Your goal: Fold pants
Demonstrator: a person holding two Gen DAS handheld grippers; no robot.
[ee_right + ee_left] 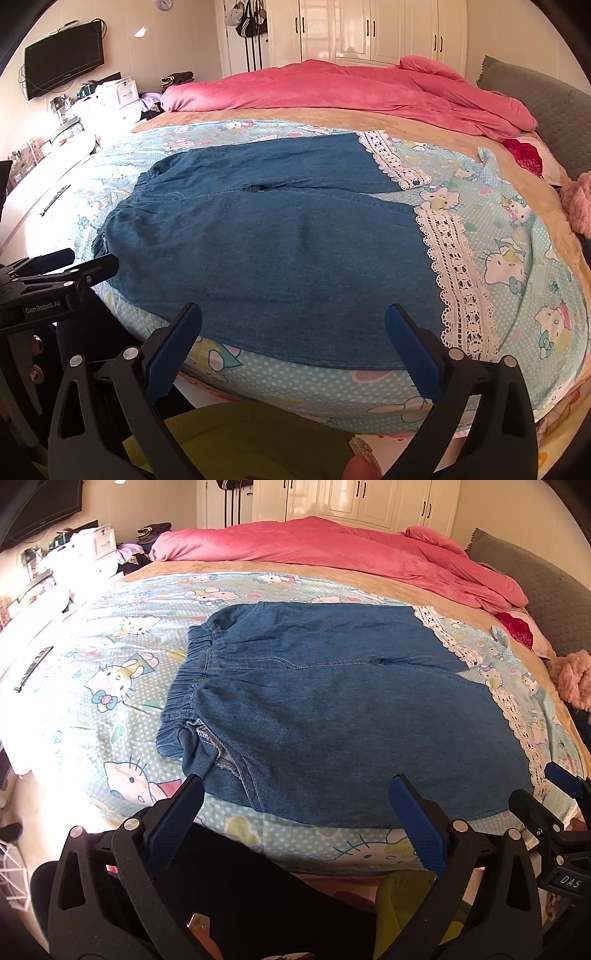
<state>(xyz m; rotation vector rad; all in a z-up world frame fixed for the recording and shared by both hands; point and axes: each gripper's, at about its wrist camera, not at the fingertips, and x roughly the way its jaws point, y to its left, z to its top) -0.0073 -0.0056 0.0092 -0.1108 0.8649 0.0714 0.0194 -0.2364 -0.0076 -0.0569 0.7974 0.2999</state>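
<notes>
- The blue denim pants with white lace hems (332, 709) (280, 251) lie flat on the cartoon-cat printed bed sheet (122, 686) (517, 266), waistband to the left.
- Left gripper (295, 805): fingers spread apart, holding nothing, hovering at the pants' near edge.
- Right gripper (293, 325): fingers likewise apart, empty.

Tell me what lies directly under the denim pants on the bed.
The denim pants lie flat on a light-blue cartoon-cat sheet, which shows all around them. A tan blanket appears beyond the sheet. Whatever sits beneath the pants' middle is covered.
</notes>
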